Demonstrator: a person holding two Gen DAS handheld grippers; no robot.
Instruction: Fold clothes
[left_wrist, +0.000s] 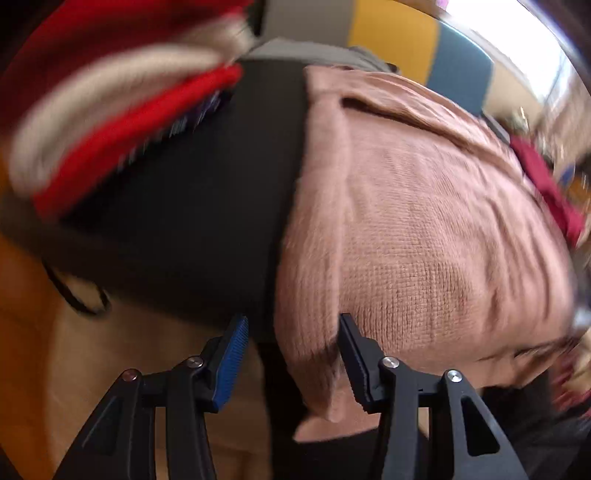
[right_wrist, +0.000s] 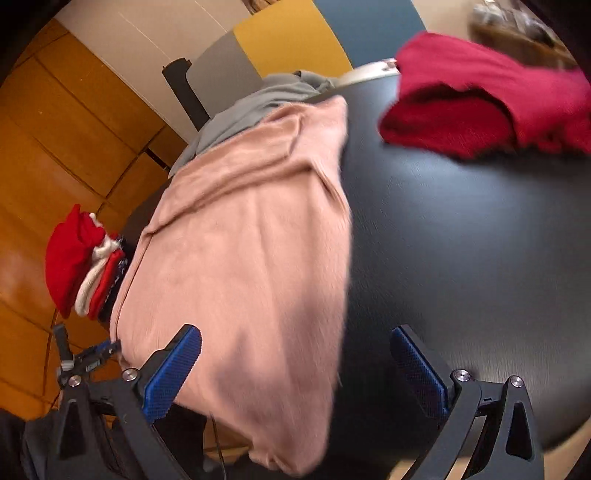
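Note:
A pink knitted garment (left_wrist: 417, 225) lies spread on the black table (left_wrist: 192, 221), its near edge hanging over the table's front. My left gripper (left_wrist: 291, 358) is open, its fingers on either side of the garment's hanging left corner. In the right wrist view the same pink garment (right_wrist: 240, 251) covers the left part of the black table (right_wrist: 461, 229). My right gripper (right_wrist: 295, 373) is open wide around the garment's near right edge, its left pad (right_wrist: 173, 373) over the cloth. The left gripper (right_wrist: 85, 362) shows small at the lower left there.
A stack of folded red and white clothes (left_wrist: 110, 110) sits at the table's left, also in the right wrist view (right_wrist: 81, 262). A dark red garment (right_wrist: 480, 103) lies at the far right. Grey cloth (right_wrist: 255, 107) lies beyond the pink garment. Wooden floor (right_wrist: 55, 155) lies to the left.

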